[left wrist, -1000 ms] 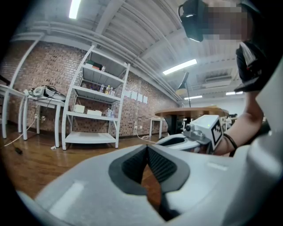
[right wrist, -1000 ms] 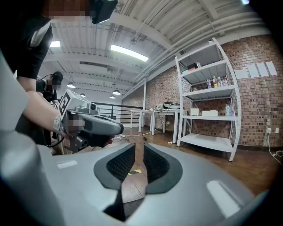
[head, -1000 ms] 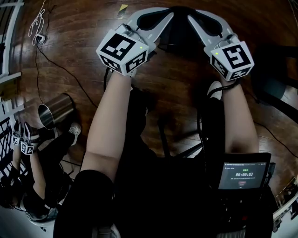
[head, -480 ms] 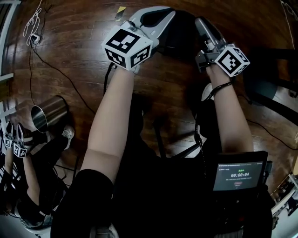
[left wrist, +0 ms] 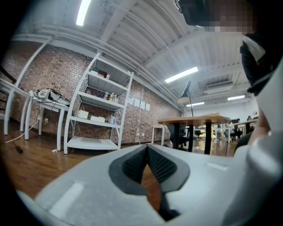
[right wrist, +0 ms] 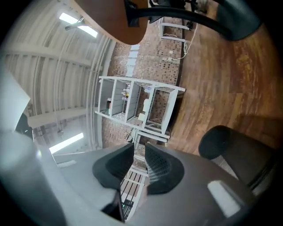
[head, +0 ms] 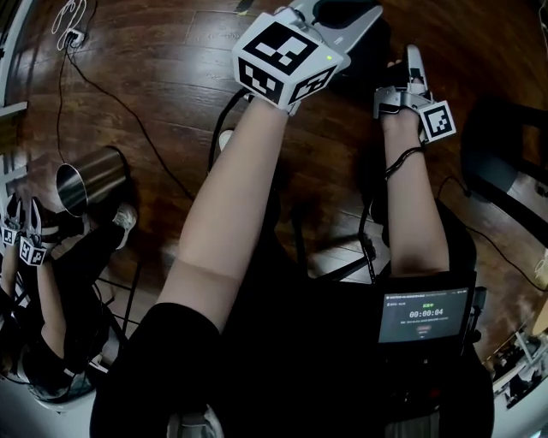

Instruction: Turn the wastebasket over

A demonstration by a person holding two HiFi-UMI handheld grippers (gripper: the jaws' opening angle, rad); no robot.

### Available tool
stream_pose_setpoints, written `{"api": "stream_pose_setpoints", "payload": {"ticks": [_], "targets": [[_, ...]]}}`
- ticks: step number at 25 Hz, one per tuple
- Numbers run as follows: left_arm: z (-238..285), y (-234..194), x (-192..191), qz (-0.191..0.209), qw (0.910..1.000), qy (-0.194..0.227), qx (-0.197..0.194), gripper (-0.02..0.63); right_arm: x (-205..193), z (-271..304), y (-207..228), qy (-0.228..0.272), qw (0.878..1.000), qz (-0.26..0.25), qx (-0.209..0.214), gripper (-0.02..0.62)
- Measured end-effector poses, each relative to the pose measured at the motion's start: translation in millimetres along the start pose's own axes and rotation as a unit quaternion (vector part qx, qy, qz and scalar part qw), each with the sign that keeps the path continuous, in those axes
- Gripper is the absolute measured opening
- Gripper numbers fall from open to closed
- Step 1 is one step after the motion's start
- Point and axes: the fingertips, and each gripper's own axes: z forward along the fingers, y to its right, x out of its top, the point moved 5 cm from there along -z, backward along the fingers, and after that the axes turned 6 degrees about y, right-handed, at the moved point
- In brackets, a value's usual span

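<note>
A black wastebasket (head: pixel 366 50) stands on the wooden floor at the top of the head view, mostly hidden behind my two grippers. In the right gripper view its dark mesh body (right wrist: pixel 232 148) shows at the lower right. My left gripper (head: pixel 347 10) is held level over its left side; its tips (left wrist: pixel 147 146) meet with nothing between them. My right gripper (head: pixel 413 55) is rolled onto its side just right of the basket. Its jaws (right wrist: pixel 139 152) are opening, with a narrow gap and nothing in it.
A steel bin (head: pixel 90 181) lies on its side at the left, next to another person who holds grippers (head: pixel 30 248). Cables (head: pixel 128 111) run across the floor. A black chair (head: pixel 505 171) stands at the right. White shelves (left wrist: pixel 97 114) and tables (left wrist: pixel 199 121) stand further off.
My right gripper has rolled onto its side and sunk beside the basket. The left gripper sits higher and further right in the head view.
</note>
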Motion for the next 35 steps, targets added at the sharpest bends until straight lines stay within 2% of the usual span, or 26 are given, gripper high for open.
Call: {"api": "stream_pose_setpoints", "payload": {"ticks": [7, 15, 19, 24, 32, 35], "targets": [[2.8, 4.8, 15.9, -0.002, 0.9998, 0.010, -0.020, 0.000, -25.2, -35.8, 40.5, 0.007, 0.998, 0.025, -0.051, 0.098], [1.8, 3.3, 16.9, -0.012, 0.9997, 0.015, -0.017, 0.000, -66.7, -92.9, 88.1, 0.015, 0.992, 0.071, -0.105, 0.117], [1.2, 4.5, 19.7, -0.011, 0.9997, 0.017, -0.017, 0.000, -85.0, -108.5, 115.3, 0.003, 0.988, 0.069, -0.139, 0.149], [-1.5, 6.5, 24.9, -0.003, 0.9996, 0.023, -0.020, 0.000, -101.6, -108.2, 138.2, 0.014, 0.981, 0.090, -0.172, 0.206], [-3.5, -0.7, 32.3, -0.009, 0.9994, 0.033, -0.008, 0.000, -103.9, -76.2, 158.1, 0.032, 0.980, 0.098, -0.169, 0.212], [-7.1, -2.9, 34.0, -0.009, 0.9994, 0.034, -0.002, 0.000, -104.6, -59.3, 159.4, 0.034, 0.982, 0.098, -0.156, 0.172]]}}
